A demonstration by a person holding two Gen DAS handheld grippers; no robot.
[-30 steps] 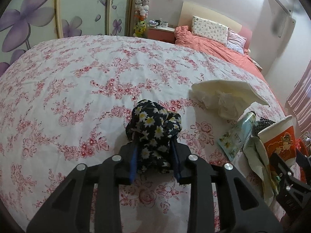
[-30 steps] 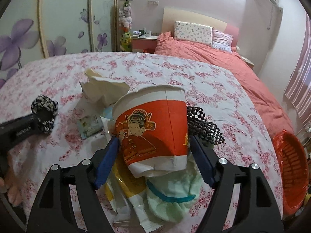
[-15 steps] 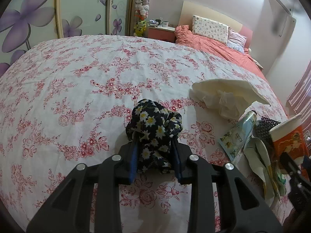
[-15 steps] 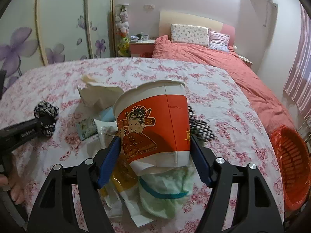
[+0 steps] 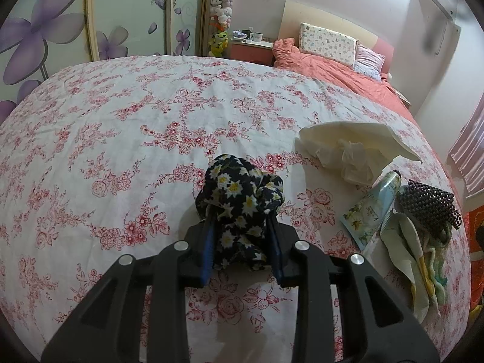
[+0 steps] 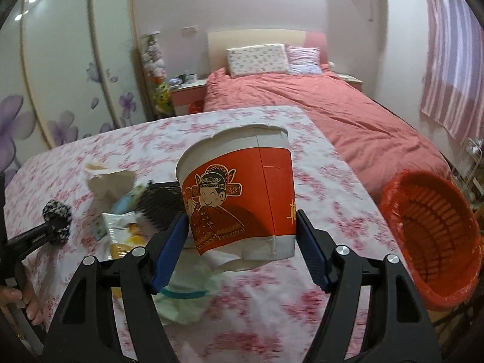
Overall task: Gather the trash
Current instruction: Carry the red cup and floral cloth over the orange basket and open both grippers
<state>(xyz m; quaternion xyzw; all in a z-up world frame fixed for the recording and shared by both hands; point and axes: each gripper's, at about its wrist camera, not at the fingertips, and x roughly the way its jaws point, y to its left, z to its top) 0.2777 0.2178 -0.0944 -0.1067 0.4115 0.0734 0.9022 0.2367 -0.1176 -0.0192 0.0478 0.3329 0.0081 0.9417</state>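
The orange slatted plastic basket (image 6: pixel 432 239) stood beside the table at the right, and nothing could be made out inside it; the red-and-white paper noodle cup (image 6: pixel 242 199), printed with a smiling cartoon figure and dented at its rim, was tilted, its inside hidden. The right gripper (image 6: pixel 242 239) clamped that cup above the pink floral tablecloth (image 5: pixel 121 139), while the left gripper (image 5: pixel 240 242) pinched a dark daisy-print fabric scrunchie (image 5: pixel 239 193). Crumpled cream tissue (image 5: pixel 348 148), a pale blue tube (image 5: pixel 372 205) and wrappers (image 5: pixel 414 260) lay close together on the cloth.
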